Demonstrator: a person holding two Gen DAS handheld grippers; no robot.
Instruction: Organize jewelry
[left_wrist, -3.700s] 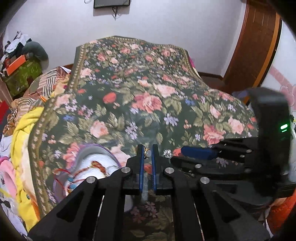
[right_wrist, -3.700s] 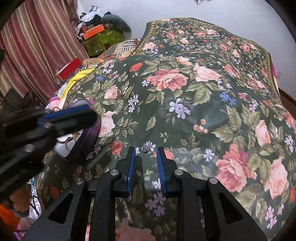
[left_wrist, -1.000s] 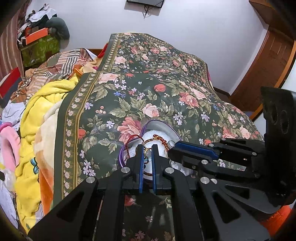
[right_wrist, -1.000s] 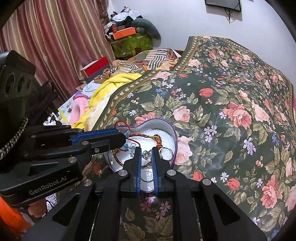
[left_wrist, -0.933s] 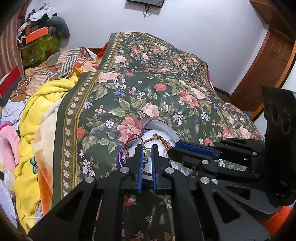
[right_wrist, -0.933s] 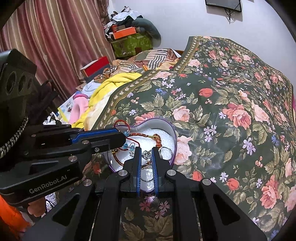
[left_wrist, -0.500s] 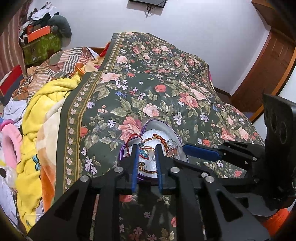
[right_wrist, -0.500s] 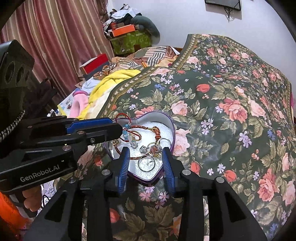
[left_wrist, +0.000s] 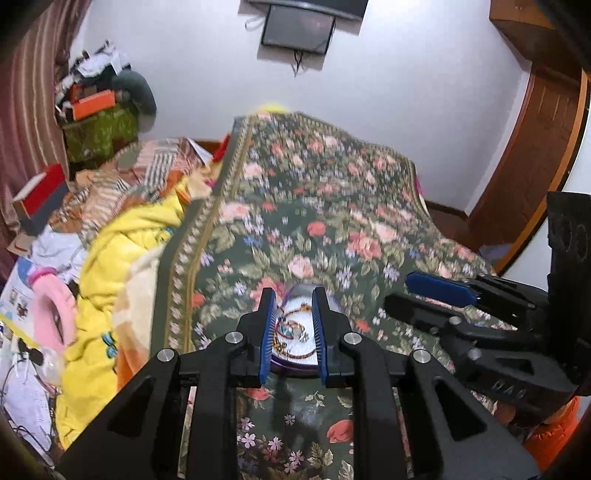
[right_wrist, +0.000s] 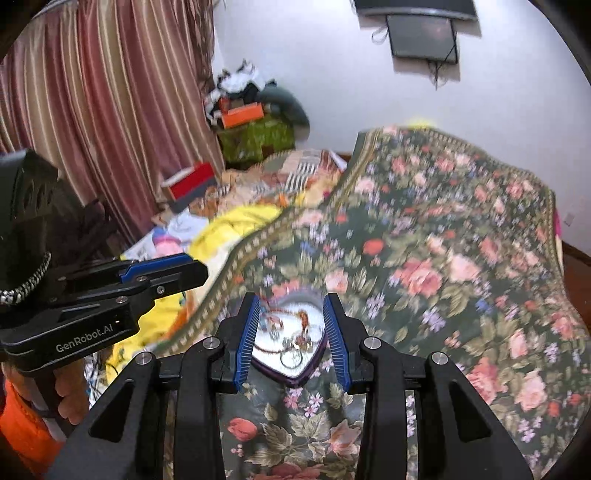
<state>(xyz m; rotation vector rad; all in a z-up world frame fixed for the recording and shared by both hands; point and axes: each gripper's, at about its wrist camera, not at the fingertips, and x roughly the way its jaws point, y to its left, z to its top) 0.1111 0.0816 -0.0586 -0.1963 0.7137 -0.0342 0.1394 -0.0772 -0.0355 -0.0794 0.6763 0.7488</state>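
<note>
Both tongs, the left gripper (left_wrist: 293, 334) and the right gripper (right_wrist: 293, 338), stand with jaws parted and nothing between them, hovering above the one heart-shaped box (right_wrist: 295, 373) on the floral bedspread (right_wrist: 443, 277). The jewelry (right_wrist: 293, 341) lies tangled inside (count blurred: a few rings, some beaded strands). Lift straight clear, then scan toward twelve o'clock for strays.

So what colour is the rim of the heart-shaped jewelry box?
Purple rim on the heart-shaped jewelry box, white inside; clearest in the right wrist view.
</note>
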